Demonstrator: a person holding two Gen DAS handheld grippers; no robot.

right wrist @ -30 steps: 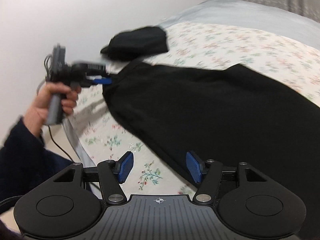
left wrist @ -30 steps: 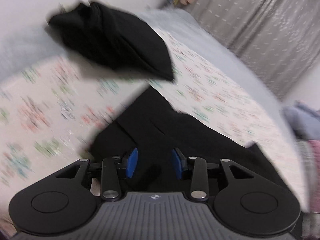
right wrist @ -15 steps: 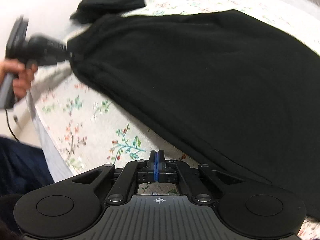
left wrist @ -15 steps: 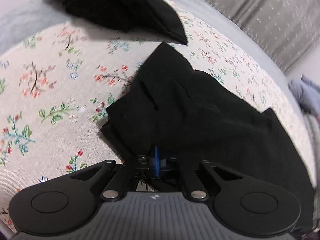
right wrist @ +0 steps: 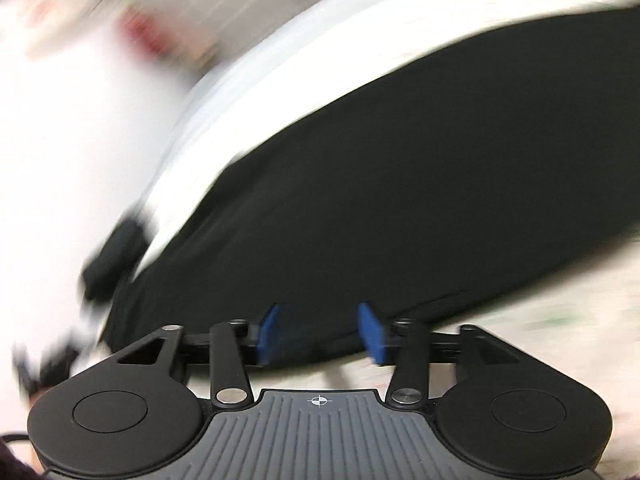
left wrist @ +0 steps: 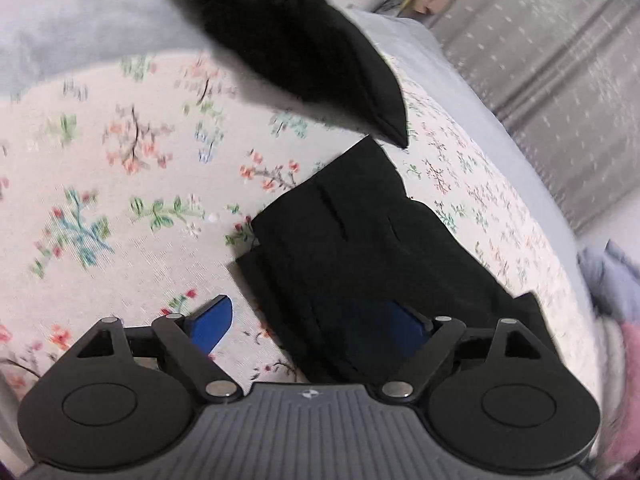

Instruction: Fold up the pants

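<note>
Black pants (left wrist: 360,248) lie flat on the floral bedsheet (left wrist: 132,184). Their near corner runs in between the jaws of my left gripper (left wrist: 312,326), which are opening wide. One blue pad (left wrist: 212,322) is over the sheet and the other is over the dark cloth, neither pressing. The right wrist view is motion-blurred. In it the pants (right wrist: 400,200) fill the middle, and my right gripper (right wrist: 320,334) is opening with the pants' near edge between its pads (right wrist: 268,334), not pinched. The dark blur at the left is the other gripper (right wrist: 112,260).
A second black garment (left wrist: 304,52) lies bunched at the bed's far end by a grey cover (left wrist: 80,40). Grey curtains (left wrist: 560,60) hang on the right. Blue-grey and pink clothes (left wrist: 612,300) are piled past the bed's right edge. A white wall (right wrist: 60,160) is at the left.
Both grippers were shut half a second ago and now stand open; the left has let go of the pants corner. The right gripper swung and rolled sharply, and its view is now blurred.
</note>
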